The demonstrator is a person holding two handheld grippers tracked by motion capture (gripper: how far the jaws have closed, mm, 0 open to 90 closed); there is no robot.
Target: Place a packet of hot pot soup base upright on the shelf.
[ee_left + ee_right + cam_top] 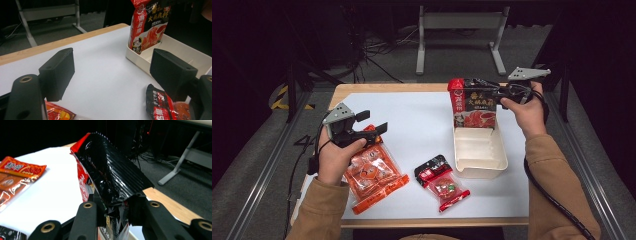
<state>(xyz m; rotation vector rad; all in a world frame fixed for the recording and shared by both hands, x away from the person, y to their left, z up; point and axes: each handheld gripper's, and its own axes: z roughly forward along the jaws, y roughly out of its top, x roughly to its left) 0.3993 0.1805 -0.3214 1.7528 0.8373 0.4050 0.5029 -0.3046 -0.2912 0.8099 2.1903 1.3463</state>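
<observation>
A tall red and black sauce pouch (474,102) stands upright at the far end of the white tray (479,169). My right gripper (498,93) is shut on the pouch's top edge from the right; in the right gripper view the crinkled black top (112,175) is pinched between the jaws of the right gripper (113,206). My left gripper (373,121) hovers open over the upper end of an orange snack packet (372,175), nothing between its jaws. In the left gripper view the left gripper (112,68) faces the pouch (148,23) and the tray (180,47).
A small red and black packet (442,182) lies on the white mat between the orange packet and the tray. The table's wooden far edge (387,88) is behind. A grey metal stand (459,35) and cables sit on the floor beyond.
</observation>
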